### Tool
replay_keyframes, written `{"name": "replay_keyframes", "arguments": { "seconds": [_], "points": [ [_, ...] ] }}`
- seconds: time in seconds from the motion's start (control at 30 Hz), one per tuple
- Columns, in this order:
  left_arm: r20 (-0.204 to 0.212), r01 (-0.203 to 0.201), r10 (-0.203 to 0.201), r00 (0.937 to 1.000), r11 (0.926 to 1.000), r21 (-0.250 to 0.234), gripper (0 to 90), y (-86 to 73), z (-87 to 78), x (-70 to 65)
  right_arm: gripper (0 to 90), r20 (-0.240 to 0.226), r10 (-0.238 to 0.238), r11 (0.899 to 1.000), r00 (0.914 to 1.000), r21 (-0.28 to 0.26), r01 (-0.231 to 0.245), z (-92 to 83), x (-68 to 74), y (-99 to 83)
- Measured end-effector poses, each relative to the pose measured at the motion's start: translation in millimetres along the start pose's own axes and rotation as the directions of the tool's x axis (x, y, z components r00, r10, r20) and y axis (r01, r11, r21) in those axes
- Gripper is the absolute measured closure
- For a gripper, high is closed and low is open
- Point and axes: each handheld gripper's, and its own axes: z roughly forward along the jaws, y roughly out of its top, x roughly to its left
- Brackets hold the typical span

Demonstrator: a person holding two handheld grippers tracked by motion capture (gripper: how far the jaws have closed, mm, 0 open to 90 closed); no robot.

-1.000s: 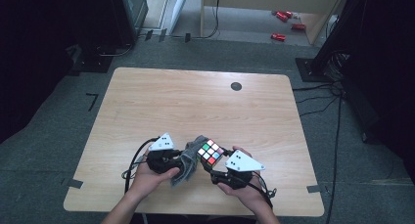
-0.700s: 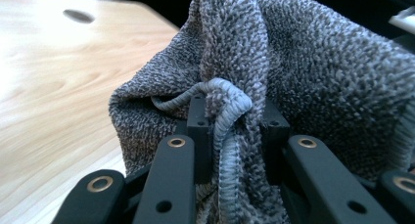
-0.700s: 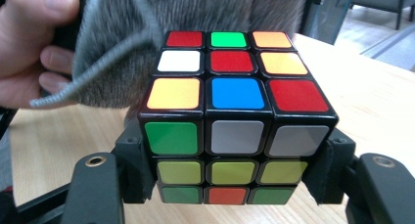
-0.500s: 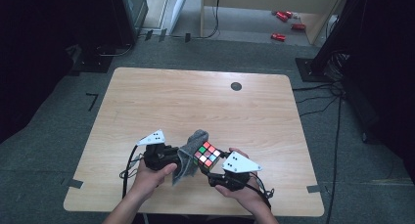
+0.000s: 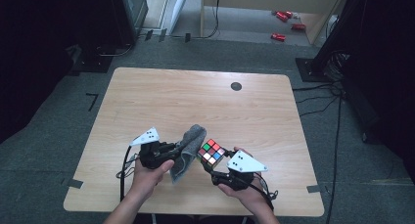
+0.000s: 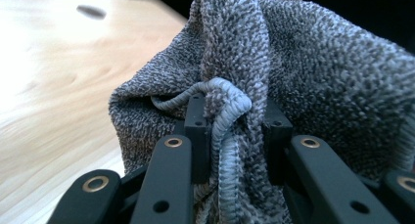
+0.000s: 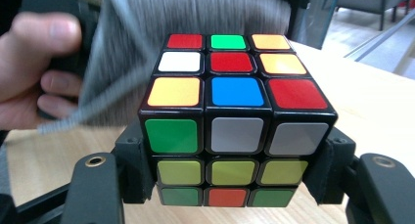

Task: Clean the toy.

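Note:
A scrambled Rubik's cube (image 5: 211, 152) is held just above the wooden table (image 5: 195, 101), near its front edge. My right gripper (image 5: 214, 160) is shut on it, one pad on each side face of the cube (image 7: 235, 92). A grey knitted cloth (image 5: 188, 142) hangs bunched just left of the cube. My left gripper (image 5: 177, 150) is shut on a fold and corded hem of the cloth (image 6: 318, 72). Its jaws have just eased open slightly, and the cloth remains pinched between them. In the right gripper view the cloth (image 7: 195, 13) drapes behind the cube, next to the left hand (image 7: 44, 72).
A small black round disc (image 5: 236, 86) sits in the tabletop near the far edge. Cables trail from both grippers over the front edge. Red objects (image 5: 281, 26) lie on the floor beyond the table, with dark stands at both sides.
My left gripper has shifted a little to the left with the cloth, whose top now stands higher beside the cube. The right gripper and cube have barely moved.

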Motion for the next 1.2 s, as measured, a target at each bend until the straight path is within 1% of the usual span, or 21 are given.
{"name": "replay_keyframes", "arguments": {
  "seconds": [0.07, 0.13, 0.2, 0.27, 0.33, 0.37, 0.4, 0.43, 0.5, 0.53, 0.6, 0.67, 0.73, 0.77, 0.83, 0.93, 1.03, 1.07, 1.13, 1.17, 1.2],
  "points": [
    [0.064, 0.011, -0.012, 0.9979, 0.9999, 0.008, 72.7, -1.9, 4.0, -1.1, 34.7, -0.029, -0.006, 1.0, 0.9996, 0.002, 0.006, 1.7, 2.4, -0.3],
    [0.1, 0.015, -0.017, 0.9948, 0.9996, 0.024, 73.9, -5.4, 10.0, -1.7, 34.7, -0.056, -0.009, 1.0, 0.9984, -0.012, 0.008, -0.1, 4.1, 1.3],
    [0.106, 0.011, -0.015, 0.9943, 0.999, 0.043, 74.3, -5.8, 11.6, -1.3, 34.7, -0.055, -0.009, 1.0, 0.9985, -0.013, 0.009, -1.6, 3.3, 1.8],
    [0.057, -0.06, 0.053, 0.9969, 0.9921, 0.111, 74.5, -7.6, 15.5, -4.7, 34.6, -0.054, -0.002, 1.0, 0.9985, -0.022, 0.001, -5.2, 0.5, 2.9],
    [-0.016, -0.122, 0.128, 0.9916, 0.9726, 0.198, 74.4, -10.0, 21.6, -8.2, 34.7, -0.041, 0.016, 0.999, 0.999, -0.039, -0.017, -8.0, -3.1, 4.9],
    [-0.052, -0.138, 0.153, 0.9869, 0.9672, 0.213, 74.3, -10.9, 23.1, -9.4, 34.6, -0.035, 0.028, 0.998, 0.999, -0.05, -0.03, -9.2, -5.2, 6.1],
    [-0.057, -0.129, 0.143, 0.9881, 0.9705, 0.204, 74.1, -10.6, 22.8, -9.0, 34.7, -0.029, 0.041, 0.997, 0.9988, -0.06, -0.042, -10.1, -7.0, 7.0],
    [-0.049, -0.101, 0.111, 0.9925, 0.9791, 0.177, 73.9, -9.2, 20.7, -7.5, 34.7, -0.025, 0.048, 0.997, 0.9986, -0.064, -0.049, -10.7, -8.4, 7.4],
    [-0.003, -0.042, 0.042, 0.9991, 0.9964, 0.074, 72.8, -5.1, 12.0, -3.2, 34.7, -0.029, 0.047, 0.997, 0.9985, -0.053, -0.048, -10.2, -9.1, 5.8],
    [0.042, -0.009, 0.008, 0.9991, 1.0, 0.004, 72.0, -3.5, 6.6, -1.1, 34.7, -0.037, 0.042, 0.998, 0.9984, -0.045, -0.044, -9.0, -8.5, 4.2],
    [0.116, 0.056, -0.045, 0.9922, 0.9944, -0.09, 71.1, -1.5, -0.9, 2.8, 34.6, -0.062, 0.026, 0.999, 0.9977, -0.031, -0.028, -6.3, -5.5, 0.8],
    [0.17, 0.075, -0.058, 0.9838, 0.9921, -0.101, 71.1, -2.3, -0.9, 3.6, 34.7, -0.08, 0.012, 0.999, 0.9967, -0.034, -0.015, -4.0, -1.0, 0.0],
    [0.171, 0.045, -0.033, 0.9848, 0.9968, -0.066, 71.4, -5.5, 4.6, 0.7, 34.7, -0.083, 0.011, 0.999, 0.9965, -0.04, -0.014, -2.2, 1.5, 1.6],
    [0.168, 0.047, -0.037, 0.9852, 0.9972, -0.058, 71.9, -7.2, 6.9, 0.6, 34.7, -0.087, 0.011, 0.999, 0.9961, -0.042, -0.014, -1.7, 2.2, 2.2],
    [0.188, 0.067, -0.059, 0.9805, 0.9971, -0.037, 72.5, -8.6, 9.5, 3.6, 34.7, -0.081, 0.002, 0.999, 0.9967, -0.039, -0.006, -2.5, 2.2, 1.9],
    [0.133, 0.012, -0.017, 0.991, 0.9993, 0.035, 72.9, -11.3, 15.6, 1.5, 34.7, -0.078, 0.0, 0.998, 0.997, -0.068, -0.006, -7.1, -0.8, 2.8],
    [0.073, -0.027, 0.019, 0.9971, 0.995, 0.097, 72.6, -12.8, 21.6, -1.6, 34.7, -0.071, 0.014, 0.996, 0.9974, -0.089, -0.02, -11.8, -5.1, 6.1],
    [0.036, -0.055, 0.051, 0.9981, 0.9903, 0.128, 72.4, -12.6, 23.0, -3.0, 34.7, -0.07, 0.02, 0.995, 0.9973, -0.096, -0.027, -12.8, -6.8, 6.9],
    [-0.043, -0.108, 0.117, 0.9922, 0.9786, 0.175, 71.9, -12.8, 24.5, -4.8, 34.7, -0.067, 0.032, 0.994, 0.9973, -0.105, -0.039, -14.3, -10.1, 7.4],
    [-0.063, -0.106, 0.119, 0.9908, 0.9779, 0.18, 71.6, -12.6, 23.9, -3.8, 34.7, -0.067, 0.038, 0.993, 0.9971, -0.105, -0.045, -14.4, -11.2, 7.1],
    [-0.069, -0.084, 0.097, 0.9929, 0.9827, 0.165, 71.1, -11.9, 22.0, -1.8, 34.7, -0.066, 0.038, 0.994, 0.9971, -0.102, -0.045, -14.0, -12.0, 6.5]
  ]
}}
